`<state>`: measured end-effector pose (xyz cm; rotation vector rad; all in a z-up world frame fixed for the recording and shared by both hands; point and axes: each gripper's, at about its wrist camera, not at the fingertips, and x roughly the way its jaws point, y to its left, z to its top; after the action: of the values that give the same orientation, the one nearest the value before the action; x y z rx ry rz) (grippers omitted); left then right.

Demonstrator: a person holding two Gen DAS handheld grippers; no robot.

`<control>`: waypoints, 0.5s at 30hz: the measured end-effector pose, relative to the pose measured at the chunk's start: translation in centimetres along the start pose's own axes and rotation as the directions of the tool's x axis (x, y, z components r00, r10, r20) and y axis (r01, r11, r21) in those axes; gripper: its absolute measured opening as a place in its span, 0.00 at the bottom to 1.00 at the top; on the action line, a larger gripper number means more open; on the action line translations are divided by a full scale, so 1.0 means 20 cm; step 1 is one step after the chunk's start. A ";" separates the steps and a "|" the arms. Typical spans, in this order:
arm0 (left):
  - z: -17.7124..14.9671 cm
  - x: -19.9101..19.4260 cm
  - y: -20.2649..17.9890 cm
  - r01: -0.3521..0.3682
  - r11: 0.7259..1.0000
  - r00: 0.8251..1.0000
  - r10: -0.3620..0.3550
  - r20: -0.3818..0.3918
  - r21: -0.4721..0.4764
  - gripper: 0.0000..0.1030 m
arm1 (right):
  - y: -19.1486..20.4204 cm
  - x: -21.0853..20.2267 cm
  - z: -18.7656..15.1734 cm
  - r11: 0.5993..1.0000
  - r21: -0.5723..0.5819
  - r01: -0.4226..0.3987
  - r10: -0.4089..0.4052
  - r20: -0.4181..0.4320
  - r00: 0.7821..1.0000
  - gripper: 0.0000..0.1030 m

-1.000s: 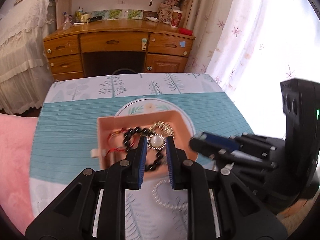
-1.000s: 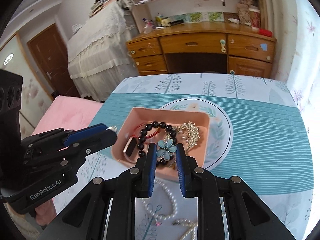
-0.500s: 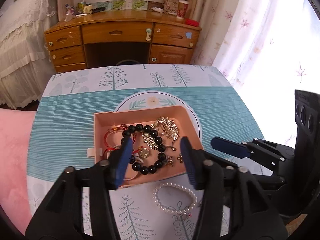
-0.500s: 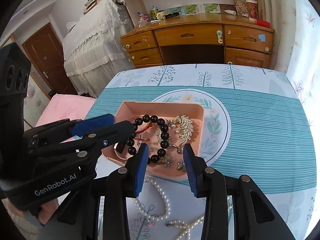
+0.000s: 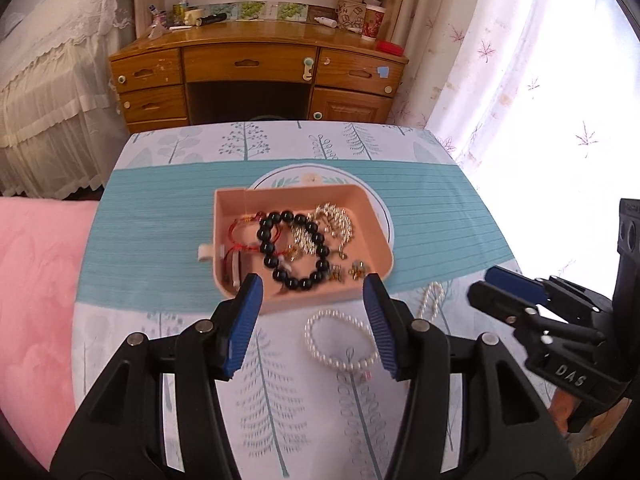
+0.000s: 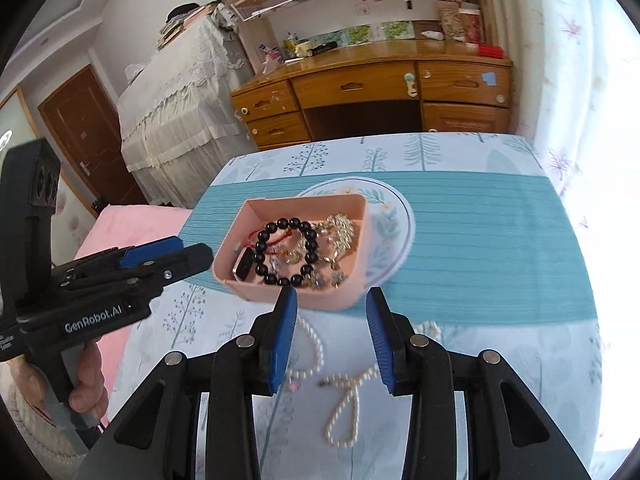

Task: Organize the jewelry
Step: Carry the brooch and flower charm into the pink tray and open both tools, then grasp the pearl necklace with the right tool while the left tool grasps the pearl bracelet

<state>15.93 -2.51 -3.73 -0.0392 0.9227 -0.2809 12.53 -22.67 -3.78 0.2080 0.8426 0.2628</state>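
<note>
Both the left claw (image 5: 311, 320) and right claw (image 6: 331, 334) gape empty above the table (image 5: 160, 240). The pearl bracelet (image 5: 340, 346) lies just outside the pink tray (image 5: 376, 224); gripping one bead could let it slip free.

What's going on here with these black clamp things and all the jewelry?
A person is sorting jewelry with two hand-held grippers. The left gripper and right gripper are both open and empty, hovering near the pink tray, which holds a black bead bracelet and other pieces. A pearl bracelet lies on the tablecloth.
</note>
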 end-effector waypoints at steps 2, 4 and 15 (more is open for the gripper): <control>-0.05 -0.04 -0.01 -0.008 1.000 1.000 0.008 -0.003 -0.006 0.48 | -0.01 -0.06 -0.05 1.000 0.011 0.000 0.000 0.004 1.000 0.35; -0.09 -0.07 -0.01 -0.010 1.000 1.000 0.010 -0.009 -0.009 0.48 | -0.02 -0.13 -0.10 1.000 0.024 0.000 0.000 0.007 1.000 0.35; -0.30 -0.14 0.02 -0.021 0.997 0.999 0.018 -0.048 -0.071 0.48 | -0.08 -0.30 -0.41 0.998 0.060 0.029 -0.028 -0.018 0.999 0.35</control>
<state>9.73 -0.91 -5.31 -0.0899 0.9793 -0.2311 2.70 -25.40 -5.24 0.2502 0.8709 0.2127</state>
